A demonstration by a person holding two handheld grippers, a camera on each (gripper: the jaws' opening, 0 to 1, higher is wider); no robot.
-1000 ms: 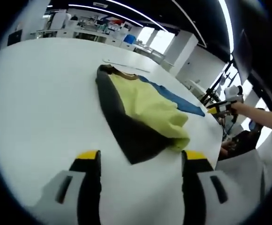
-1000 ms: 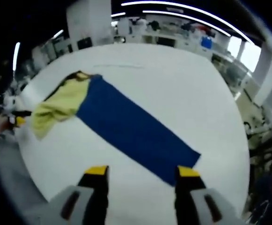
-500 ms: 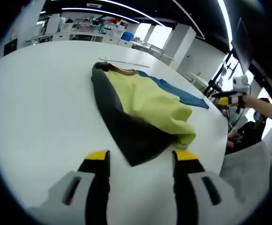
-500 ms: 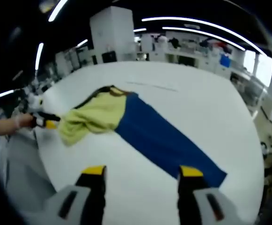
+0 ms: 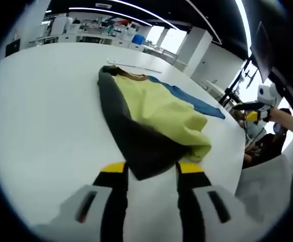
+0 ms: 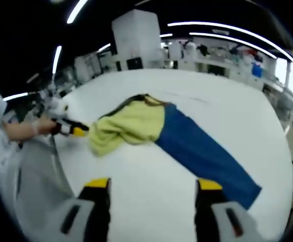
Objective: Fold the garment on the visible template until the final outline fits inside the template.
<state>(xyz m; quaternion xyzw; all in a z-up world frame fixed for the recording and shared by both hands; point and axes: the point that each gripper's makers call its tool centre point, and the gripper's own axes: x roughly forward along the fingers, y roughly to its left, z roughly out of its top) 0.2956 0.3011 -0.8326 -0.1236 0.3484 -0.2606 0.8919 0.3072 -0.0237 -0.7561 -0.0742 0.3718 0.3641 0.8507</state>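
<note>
Left gripper view: the left tongs, parted, straddle the garment's dark corner; right tongs gape wide, well short of it.

hidden: garment dark corner behind left gripper | template: cannot tell

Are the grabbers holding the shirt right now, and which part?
Nothing is held yet. The left gripper is open, its jaws on either side of the garment's dark sleeve tip. The right gripper is open over the bare white table.
</note>
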